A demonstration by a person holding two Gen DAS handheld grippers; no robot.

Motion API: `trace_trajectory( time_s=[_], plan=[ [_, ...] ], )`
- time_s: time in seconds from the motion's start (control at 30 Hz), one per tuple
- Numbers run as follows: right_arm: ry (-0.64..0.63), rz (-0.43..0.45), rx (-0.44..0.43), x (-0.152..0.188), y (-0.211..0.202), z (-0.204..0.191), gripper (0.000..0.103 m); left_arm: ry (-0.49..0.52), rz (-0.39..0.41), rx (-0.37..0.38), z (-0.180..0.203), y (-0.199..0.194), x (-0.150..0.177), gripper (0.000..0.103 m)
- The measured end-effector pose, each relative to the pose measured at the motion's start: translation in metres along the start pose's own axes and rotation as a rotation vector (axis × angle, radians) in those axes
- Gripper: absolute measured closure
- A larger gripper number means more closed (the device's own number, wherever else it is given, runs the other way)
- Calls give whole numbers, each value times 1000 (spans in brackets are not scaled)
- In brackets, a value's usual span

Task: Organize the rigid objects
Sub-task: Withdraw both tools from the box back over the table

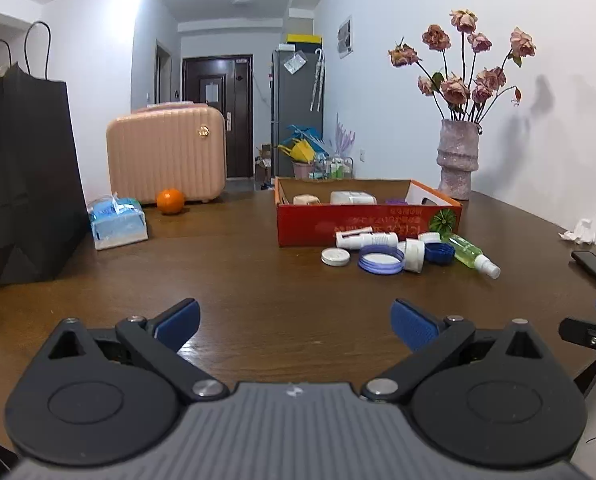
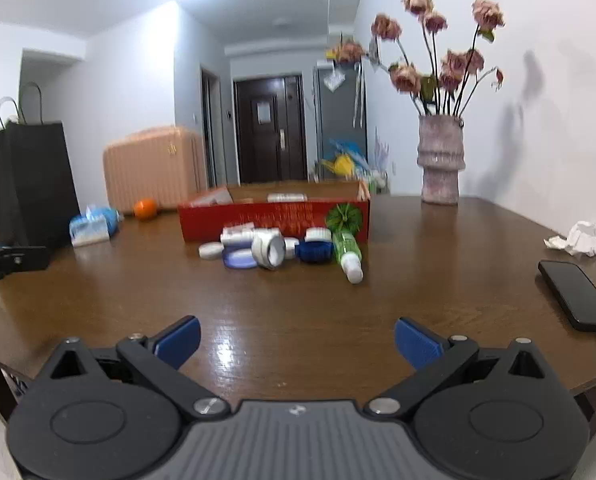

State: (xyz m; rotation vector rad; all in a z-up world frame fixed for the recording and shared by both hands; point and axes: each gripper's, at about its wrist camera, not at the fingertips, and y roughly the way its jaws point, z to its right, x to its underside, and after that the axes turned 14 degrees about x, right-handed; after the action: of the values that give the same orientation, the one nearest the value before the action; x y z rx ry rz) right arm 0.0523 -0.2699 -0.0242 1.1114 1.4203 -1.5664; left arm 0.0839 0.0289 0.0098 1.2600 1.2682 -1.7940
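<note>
Illegible upside-down print on red box [image 1: 362, 222]

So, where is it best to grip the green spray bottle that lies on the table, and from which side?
Probably across the green spray bottle's round body, coming from above with a finger on each long side. It lies flat, its white cap toward the camera and the red box close behind, so the ends offer little room.
</note>
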Motion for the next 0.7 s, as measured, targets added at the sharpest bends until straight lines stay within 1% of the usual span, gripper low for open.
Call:
trace_trajectory(
  time_s=[0.13,0.27,0.33,0.4,0.47,0.57,0.67,0.7],
  plan=[
    [-4,-54,-41,1,12,-1,0,14,-33,-8,3,11,4,0],
    [-12,-89,-63,5,22,-5,0,-15,-66,31,-1,23,8,0],
    [-24,-111,-90,3,30,-8,0,-17,-80,42,-3,32,9,0],
    [-31,-113,-104,-2,39,-12,0,-22,-94,40,-7,43,9,0],
    [-20,-93,-139,-10,48,-13,0,-27,-114,36,-10,56,6,0],
    [5,-95,-191,-31,72,-20,0,-16,-122,60,-17,82,-8,0],
    [-23,-91,-210,-55,106,-35,11,-2,-100,85,-25,114,-26,1],
    [-35,-87,-204,-63,119,-42,17,4,-97,93,-27,126,-31,2]
  ],
)
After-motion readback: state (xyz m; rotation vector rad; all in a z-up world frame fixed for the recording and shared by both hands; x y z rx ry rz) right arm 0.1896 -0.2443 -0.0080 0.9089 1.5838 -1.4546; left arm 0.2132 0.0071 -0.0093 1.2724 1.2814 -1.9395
